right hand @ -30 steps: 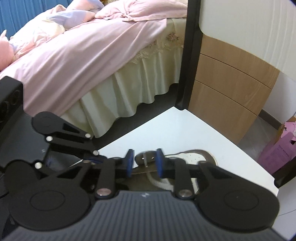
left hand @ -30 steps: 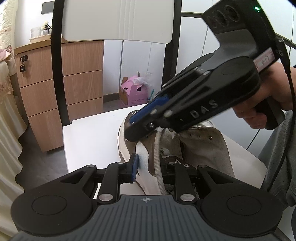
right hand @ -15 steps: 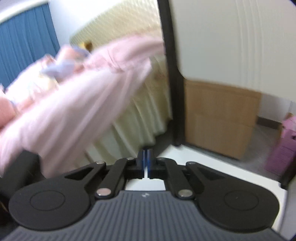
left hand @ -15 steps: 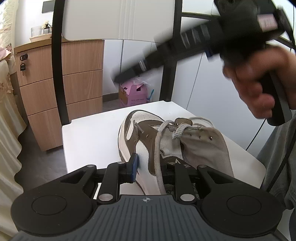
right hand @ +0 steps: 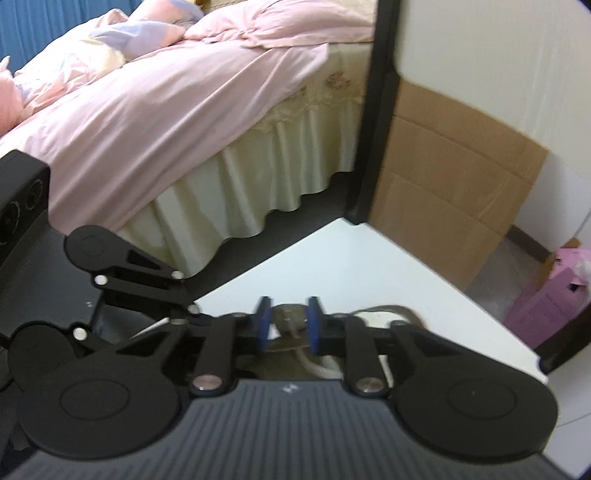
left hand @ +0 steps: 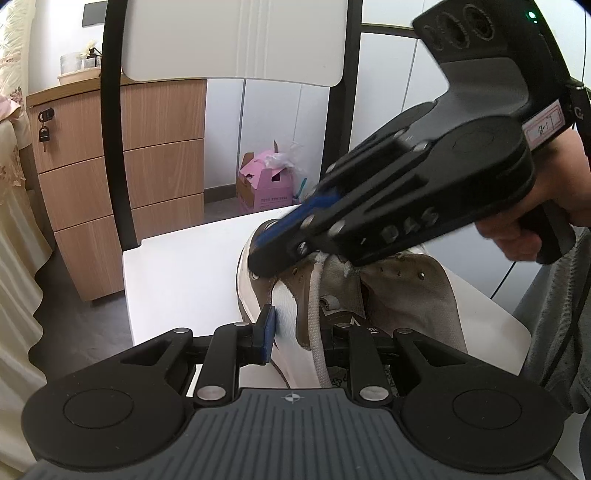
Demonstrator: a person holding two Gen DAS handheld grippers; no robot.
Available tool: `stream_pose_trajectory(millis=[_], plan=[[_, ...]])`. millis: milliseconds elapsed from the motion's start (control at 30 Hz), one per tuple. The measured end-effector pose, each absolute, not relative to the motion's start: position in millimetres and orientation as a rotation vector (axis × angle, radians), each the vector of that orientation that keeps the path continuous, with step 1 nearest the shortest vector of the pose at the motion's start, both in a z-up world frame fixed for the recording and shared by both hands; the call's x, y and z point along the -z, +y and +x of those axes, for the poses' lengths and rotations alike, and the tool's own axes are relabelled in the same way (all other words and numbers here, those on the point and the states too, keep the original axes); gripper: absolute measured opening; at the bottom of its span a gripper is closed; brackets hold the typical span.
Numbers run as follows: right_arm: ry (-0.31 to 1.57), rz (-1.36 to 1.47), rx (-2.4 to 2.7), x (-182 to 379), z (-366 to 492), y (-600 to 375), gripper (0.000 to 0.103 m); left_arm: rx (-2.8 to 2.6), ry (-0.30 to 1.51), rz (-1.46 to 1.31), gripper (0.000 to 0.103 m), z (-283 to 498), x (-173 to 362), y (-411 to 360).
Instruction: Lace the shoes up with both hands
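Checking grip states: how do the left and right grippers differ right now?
Left gripper clamps the shoe's side; right gripper's fingers have just been opening, part of the shoe between them, unpinched. Left grips near the collar; right angles down nearer the toe. Both are black with blue pads.

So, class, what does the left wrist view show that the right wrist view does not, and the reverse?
Left wrist only: the right claw seen from outside, tip at the shoe, its jaws having just been opening, with part of the shoe between them; the hand holding it; a padlock.
Right wrist only: the bed and a blue curtain.
Both: the shoe, the white seat, the drawers and the pink box.
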State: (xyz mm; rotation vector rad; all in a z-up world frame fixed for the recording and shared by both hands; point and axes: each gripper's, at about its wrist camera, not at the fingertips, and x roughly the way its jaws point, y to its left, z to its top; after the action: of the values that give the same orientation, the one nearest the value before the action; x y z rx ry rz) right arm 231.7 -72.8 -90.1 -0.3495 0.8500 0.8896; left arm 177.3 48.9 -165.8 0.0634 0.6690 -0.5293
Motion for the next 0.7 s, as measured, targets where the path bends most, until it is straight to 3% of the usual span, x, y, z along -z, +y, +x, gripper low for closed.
stream_pose_trajectory(millis=[100,200,433,700], plan=[[0.859,-0.350,-0.873,92.6,233.2,-66.5,0.011,0.530,0.670,0.061,0.023,177.4,165.9,49.2],[0.870,-0.317,-0.826,92.4,237.4,-71.8,0.003,0.530,0.670,0.064,0.023,177.4,165.2,48.4],[0.940,-0.136,-0.795,96.9,253.8,-89.9,0.004,0.528,0.671,0.062,0.023,178.5,166.2,48.4],[0.838,-0.307,-0.810,88.4,234.8,-70.3,0.002,0.532,0.670,0.061,0.022,177.5,166.4,49.2]])
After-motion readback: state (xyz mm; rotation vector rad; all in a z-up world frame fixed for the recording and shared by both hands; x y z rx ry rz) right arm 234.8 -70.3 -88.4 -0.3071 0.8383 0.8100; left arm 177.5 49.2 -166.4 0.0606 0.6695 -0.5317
